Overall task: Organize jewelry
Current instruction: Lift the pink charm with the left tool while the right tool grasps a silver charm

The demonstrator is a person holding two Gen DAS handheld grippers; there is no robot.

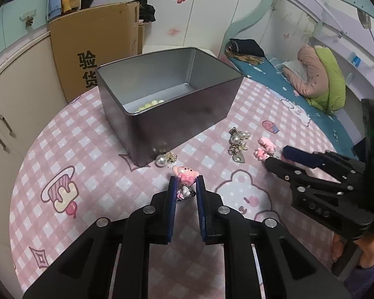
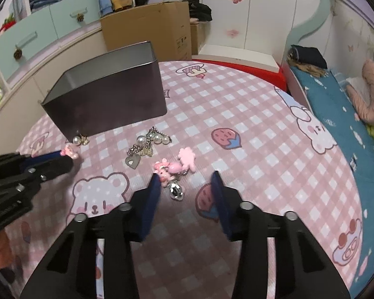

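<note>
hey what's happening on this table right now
Someone is sorting jewelry into a metal tin with two tools. The left hand-held gripper is closed on a pink charm. The right hand-held gripper is open over another pink charm. A pearl chain piece lies loose; yellowish beads are already inside.

Pink charms (image 2: 173, 168), pearl chain (image 2: 147, 142) (tangled, seemingly) — beside tin (image 2: 107, 99).

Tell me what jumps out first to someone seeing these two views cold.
The big gray metal tin dominates the pink checked tablecloth, with pale beads in its bottom. In front of it lie loose pieces: a pearl earring at the tin's corner and a pearl chain with a heart tag. The left gripper pinches a pink charm, while the right gripper stands open by another pink charm cluster.
</note>
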